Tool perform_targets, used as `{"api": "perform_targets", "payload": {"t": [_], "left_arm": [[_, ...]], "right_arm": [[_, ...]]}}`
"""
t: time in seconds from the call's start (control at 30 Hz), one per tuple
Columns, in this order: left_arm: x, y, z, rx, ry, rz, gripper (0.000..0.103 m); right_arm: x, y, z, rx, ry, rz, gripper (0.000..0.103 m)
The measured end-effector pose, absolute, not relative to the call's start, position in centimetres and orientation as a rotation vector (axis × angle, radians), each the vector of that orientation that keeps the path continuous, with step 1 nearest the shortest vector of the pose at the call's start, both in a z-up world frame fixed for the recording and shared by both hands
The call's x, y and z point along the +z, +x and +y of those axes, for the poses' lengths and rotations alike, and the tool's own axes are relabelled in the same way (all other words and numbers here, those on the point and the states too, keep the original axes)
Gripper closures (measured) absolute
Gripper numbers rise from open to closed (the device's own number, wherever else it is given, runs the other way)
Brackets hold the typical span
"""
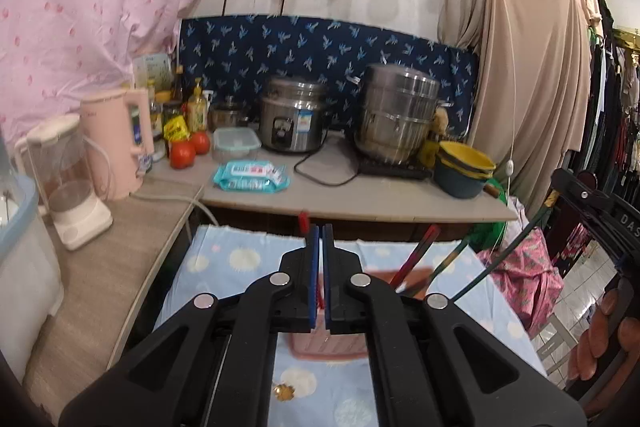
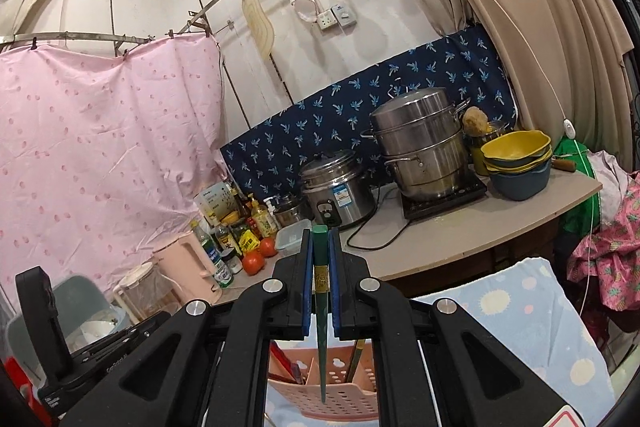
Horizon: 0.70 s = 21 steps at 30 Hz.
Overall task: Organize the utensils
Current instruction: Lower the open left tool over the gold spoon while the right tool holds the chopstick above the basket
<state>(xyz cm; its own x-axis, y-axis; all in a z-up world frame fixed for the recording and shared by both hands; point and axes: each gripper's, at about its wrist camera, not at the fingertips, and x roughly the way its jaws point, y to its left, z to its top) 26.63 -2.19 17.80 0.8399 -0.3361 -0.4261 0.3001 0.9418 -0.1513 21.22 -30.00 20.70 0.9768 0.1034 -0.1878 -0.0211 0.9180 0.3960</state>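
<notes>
My left gripper (image 1: 319, 227) is shut on a thin red chopstick (image 1: 304, 219) that pokes out above the blue pads. Under it, mostly hidden by the fingers, stands a pink perforated utensil basket (image 1: 320, 347) with red and green chopsticks (image 1: 416, 259) leaning in it. My right gripper (image 2: 320, 231) is shut on a green chopstick (image 2: 320, 311) that hangs tip down just over the same pink basket (image 2: 348, 399), which holds several utensils. The basket rests on a light blue patterned cloth (image 2: 532, 311). The right gripper's body (image 1: 592, 223) and a hand (image 1: 600, 339) show at the right edge of the left wrist view.
A counter (image 1: 360, 195) behind the cloth carries a rice cooker (image 1: 292, 123), a steel steamer pot (image 1: 396, 119), stacked yellow and blue bowls (image 1: 464, 163), tomatoes (image 1: 182, 153), a wipes pack (image 1: 250, 177), a pink kettle (image 1: 116, 143) and a blender (image 1: 68, 179). Clothes hang at the right.
</notes>
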Motion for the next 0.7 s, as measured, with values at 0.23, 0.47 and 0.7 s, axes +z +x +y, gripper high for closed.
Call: {"api": "perform_targets", "payload": {"t": [0.23, 0.47, 0.7], "left_arm": [[9.6, 26.1, 0.6, -0.297, -0.108, 0.642, 0.101], [1.1, 25.7, 0.9, -0.277, -0.143, 0.832, 0.081], [-2.4, 26.2, 0.6, -0.250, -0.167, 0.894, 0.058]], "right_arm": [[16.0, 18.8, -29.0, 0.076, 0.407, 0.300, 0.096], [13.2, 16.8, -28.0, 0.064, 0.391, 0.361, 0.096], [11.7, 16.2, -27.0, 0.063, 0.370, 0.390, 0.096]]}}
